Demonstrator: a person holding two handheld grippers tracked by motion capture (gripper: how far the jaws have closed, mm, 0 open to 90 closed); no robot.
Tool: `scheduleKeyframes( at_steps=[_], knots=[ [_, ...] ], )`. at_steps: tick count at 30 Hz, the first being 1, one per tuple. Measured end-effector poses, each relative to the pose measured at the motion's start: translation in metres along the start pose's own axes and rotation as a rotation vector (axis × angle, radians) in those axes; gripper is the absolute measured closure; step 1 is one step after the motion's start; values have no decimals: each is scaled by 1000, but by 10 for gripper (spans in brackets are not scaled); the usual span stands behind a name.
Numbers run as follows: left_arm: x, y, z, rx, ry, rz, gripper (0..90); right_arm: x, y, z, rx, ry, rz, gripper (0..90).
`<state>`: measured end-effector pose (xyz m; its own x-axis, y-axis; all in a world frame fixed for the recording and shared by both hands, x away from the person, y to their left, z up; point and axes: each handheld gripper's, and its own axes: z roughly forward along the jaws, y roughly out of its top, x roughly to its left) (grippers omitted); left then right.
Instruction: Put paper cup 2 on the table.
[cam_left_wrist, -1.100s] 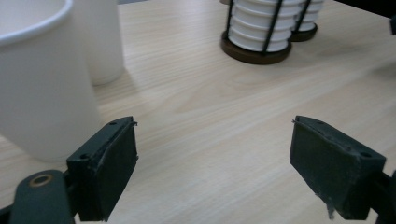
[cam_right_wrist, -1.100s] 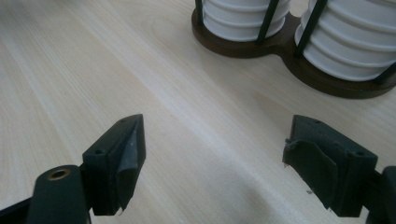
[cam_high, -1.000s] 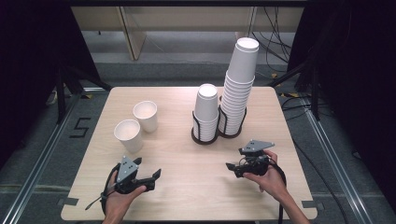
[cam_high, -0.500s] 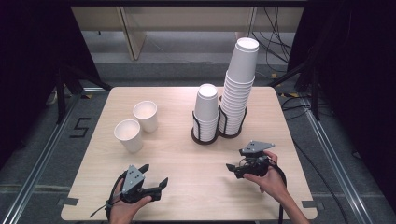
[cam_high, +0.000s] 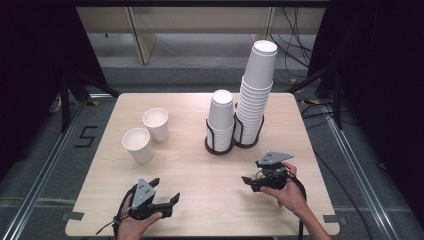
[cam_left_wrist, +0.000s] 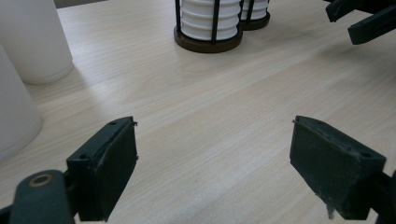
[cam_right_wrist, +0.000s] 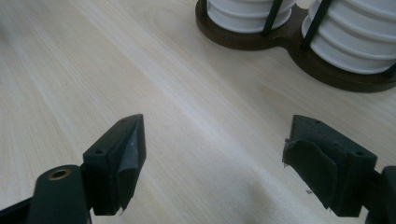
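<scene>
Two claws, left claw (cam_high: 167, 201) and right claw (cam_high: 250, 181), are hovering released and empty over the counter (cam_high: 200, 170), seemingly readying for the loose cups (cam_high: 146, 134).

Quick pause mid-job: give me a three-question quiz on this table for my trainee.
1. How many loose paper cups stand outside the wire cup holder?
2. True or false: the left gripper holds a cup.
3. Which stack in the holder is taller: A, the short stack nearer the loose cups, or B, the tall stack farther from them?
Key: 1: two. 2: false, its jaws stand apart with nothing between them. 3: B.
</scene>
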<state>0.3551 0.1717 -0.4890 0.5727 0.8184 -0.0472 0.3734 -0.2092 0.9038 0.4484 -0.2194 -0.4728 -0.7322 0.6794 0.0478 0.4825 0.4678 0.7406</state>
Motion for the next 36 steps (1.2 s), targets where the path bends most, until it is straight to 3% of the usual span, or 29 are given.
scheduleKeyframes(
  at_steps=[5,6,11,13,24,27,28,34,35,36],
  knots=[
    [1,-5,-2,18,-16,8,146,1,-1,-2,-15,-6,-17,205],
    [0,-6,-2,20,-17,5,146,4,-2,-4,-4,-3,11,203],
    [0,-7,-5,18,-32,14,146,6,-4,-11,-30,-6,-25,205],
    [0,-8,-6,18,-40,15,146,11,-7,-14,-19,3,13,205],
    [-1,-10,-12,21,-40,15,146,36,-18,-20,0,11,-55,205],
    [-2,-10,-12,15,-52,19,146,44,-22,-24,8,22,-36,205],
    [-2,-10,-13,18,-50,23,146,44,-23,-24,-2,19,-67,205],
    [-3,-10,-13,14,-59,22,146,53,-33,-27,24,34,-32,202],
    [-4,-10,-12,10,-61,16,146,51,-34,-27,10,29,-68,201],
    [-4,-10,-12,8,-65,17,146,53,-36,-27,19,34,-44,200]
  ],
)
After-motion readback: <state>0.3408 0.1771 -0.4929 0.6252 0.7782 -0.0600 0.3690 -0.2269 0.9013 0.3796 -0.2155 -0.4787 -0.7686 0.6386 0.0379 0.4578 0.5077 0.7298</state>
